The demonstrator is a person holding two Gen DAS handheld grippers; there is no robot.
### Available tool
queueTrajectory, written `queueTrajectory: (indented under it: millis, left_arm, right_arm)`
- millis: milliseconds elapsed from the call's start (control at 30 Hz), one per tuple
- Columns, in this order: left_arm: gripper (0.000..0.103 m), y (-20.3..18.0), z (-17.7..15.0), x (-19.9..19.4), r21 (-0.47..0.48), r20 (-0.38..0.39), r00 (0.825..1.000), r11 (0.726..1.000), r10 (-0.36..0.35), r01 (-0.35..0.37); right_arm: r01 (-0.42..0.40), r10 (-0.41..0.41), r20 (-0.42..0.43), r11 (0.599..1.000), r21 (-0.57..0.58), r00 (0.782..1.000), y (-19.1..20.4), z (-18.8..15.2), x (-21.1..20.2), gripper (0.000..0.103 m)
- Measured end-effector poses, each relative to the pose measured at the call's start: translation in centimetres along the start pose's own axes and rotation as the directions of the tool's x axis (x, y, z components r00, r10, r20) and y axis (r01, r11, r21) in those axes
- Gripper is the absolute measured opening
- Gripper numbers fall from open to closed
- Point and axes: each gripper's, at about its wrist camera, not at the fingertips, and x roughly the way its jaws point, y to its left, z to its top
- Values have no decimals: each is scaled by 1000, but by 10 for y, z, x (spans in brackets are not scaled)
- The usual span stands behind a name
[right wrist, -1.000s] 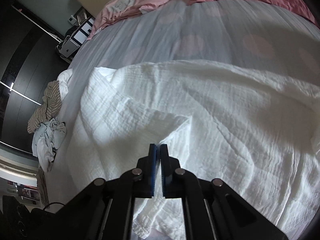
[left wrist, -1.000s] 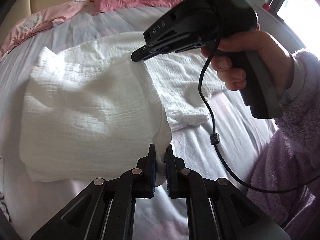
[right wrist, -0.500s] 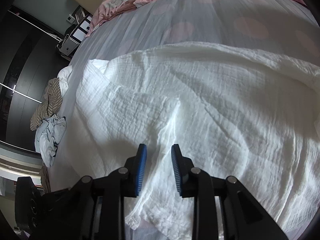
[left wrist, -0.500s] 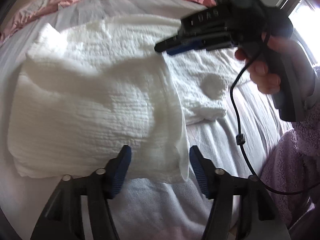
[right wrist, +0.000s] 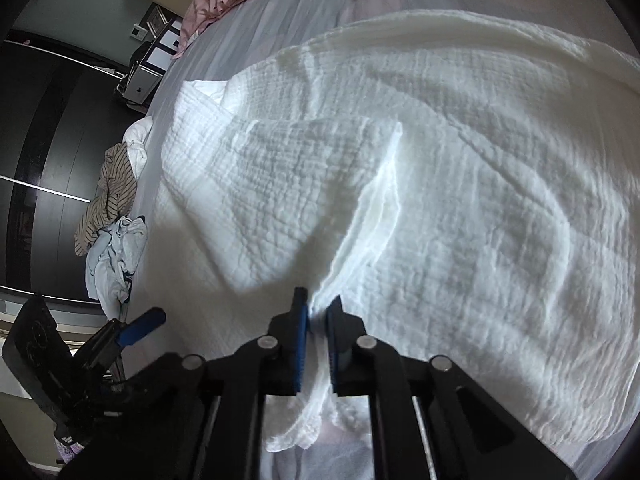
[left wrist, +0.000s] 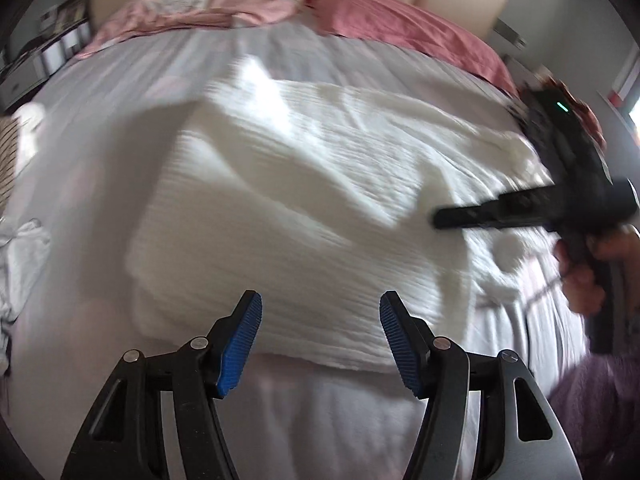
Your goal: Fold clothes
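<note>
White crinkled garment [left wrist: 304,216] lies partly folded on grey bedsheet [left wrist: 120,92], one flap doubled over its middle. Left gripper [left wrist: 320,312] hangs just above near edge of garment, fingers spread wide, holding nothing. Right gripper [right wrist: 316,312] at garment's side edge, blue pads nearly together, pinching thin fold of white cloth. Pink pillows [left wrist: 392,24] at headboard. Heap of other clothes [right wrist: 112,216] at far edge of bed.

White crinkled garment [left wrist: 304,216] lies on the grey-sheeted bed [left wrist: 132,92], partly folded: one flap doubled over the middle, surface wrinkled, near edge [right wrist: 320,392] pinched up and bunched, the rest spread flat.
</note>
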Motion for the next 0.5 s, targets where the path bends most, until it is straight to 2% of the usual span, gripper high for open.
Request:
queueTrajectory:
  millis: [133,267,367,500]
  left_arm:
    - [63,45,1,-22,-149,71,997,989,25,-14]
    - [63,73,-3,-29,-229,81,996,973,34,-15]
    - [63,74,-4,-29,-209,67,996,977,52,-37]
    - [61,49,-4,-24,-67,63,994,994,94,-90]
  right_arm:
    - [35,-32,68,998,-43,997,36,20,-38,6]
    - [72,-60,138,994,-83,989,72,39,-76,6]
    - [113,-90,190,987,-111,978,97,55,-105,6]
    - [216,-180,249,968,-125,952,118,78,-136,6]
